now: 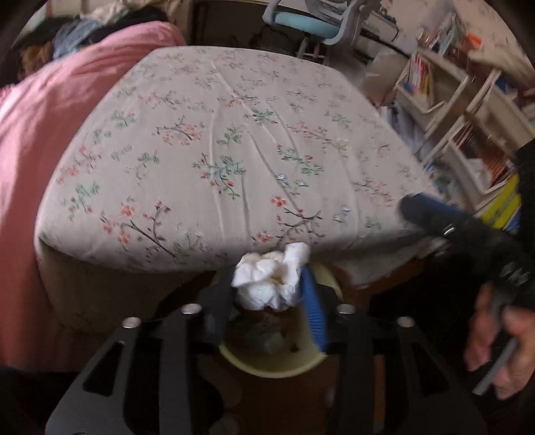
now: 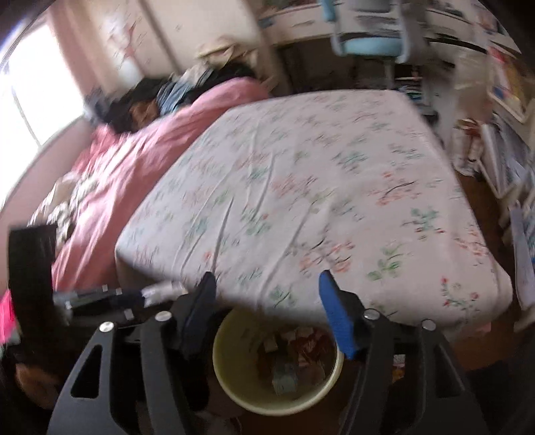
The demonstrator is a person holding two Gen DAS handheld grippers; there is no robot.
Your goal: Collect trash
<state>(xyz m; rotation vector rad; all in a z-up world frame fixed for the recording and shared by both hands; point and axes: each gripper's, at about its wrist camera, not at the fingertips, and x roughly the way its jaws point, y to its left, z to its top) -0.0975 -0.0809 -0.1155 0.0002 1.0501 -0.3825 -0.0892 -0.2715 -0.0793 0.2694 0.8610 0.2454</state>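
Left gripper (image 1: pixel 267 287) sits over the bin (image 1: pixel 267 366), jaws about half open with a tissue wad (image 1: pixel 271 279) between them; whether the pads press it, can't tell. Right gripper (image 2: pixel 267 314) is over the same bin (image 2: pixel 234 391), jaws wide, nothing in them. Bin holds scraps and stands on the floor against the bed corner. Beyond: floral sheet (image 1: pixel 214 140), bare. Pink duvet (image 1: pixel 43 134) on its left, shelves (image 1: pixel 468 117) to the right, blue chair (image 1: pixel 311 23) at the far end.
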